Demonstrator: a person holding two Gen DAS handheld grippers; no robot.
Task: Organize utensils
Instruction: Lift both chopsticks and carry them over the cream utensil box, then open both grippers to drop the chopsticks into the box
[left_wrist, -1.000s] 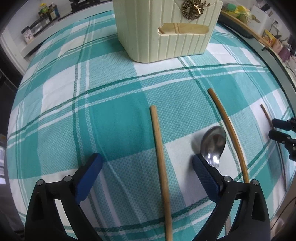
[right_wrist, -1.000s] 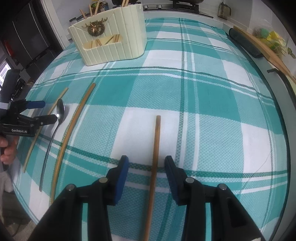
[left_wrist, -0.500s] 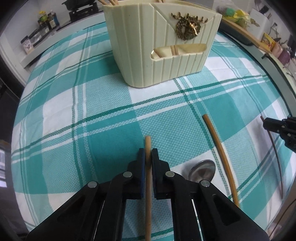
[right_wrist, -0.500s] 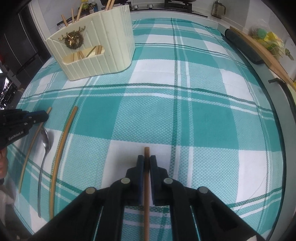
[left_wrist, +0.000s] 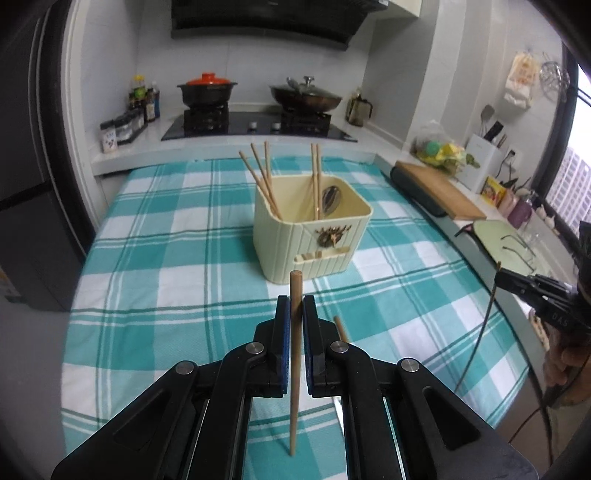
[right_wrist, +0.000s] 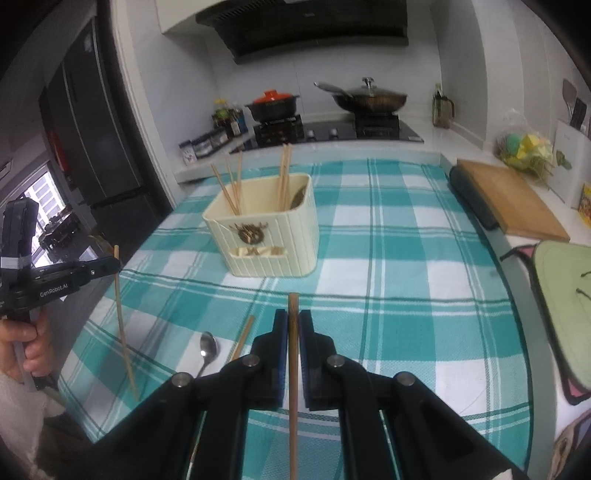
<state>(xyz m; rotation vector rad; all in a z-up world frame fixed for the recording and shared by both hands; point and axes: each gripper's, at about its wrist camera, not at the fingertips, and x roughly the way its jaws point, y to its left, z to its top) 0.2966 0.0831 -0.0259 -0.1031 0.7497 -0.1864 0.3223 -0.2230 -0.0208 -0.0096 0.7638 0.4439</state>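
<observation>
My left gripper (left_wrist: 294, 308) is shut on a wooden chopstick (left_wrist: 294, 354) and holds it upright above the checked cloth. My right gripper (right_wrist: 293, 325) is shut on a second chopstick (right_wrist: 293, 384), also lifted. Each gripper shows in the other's view, the left one (right_wrist: 112, 264) at the left edge, the right one (left_wrist: 499, 277) at the right edge. The cream utensil holder (left_wrist: 310, 236) stands ahead at mid table, with several chopsticks and a spoon in it; it also shows in the right wrist view (right_wrist: 266, 229). A steel spoon (right_wrist: 207, 349) and another chopstick (right_wrist: 242, 338) lie on the cloth.
A wooden cutting board (right_wrist: 513, 199) and a dark roll (right_wrist: 472, 199) lie along the right side. A green mat (right_wrist: 565, 295) sits at the right edge. A stove with pots (left_wrist: 255, 110) is behind the table. The table's front edge is close below the grippers.
Both grippers closed on their chopsticks, then lifted them off the cloth and tilted up, so the views now look level across the table toward the holder.
</observation>
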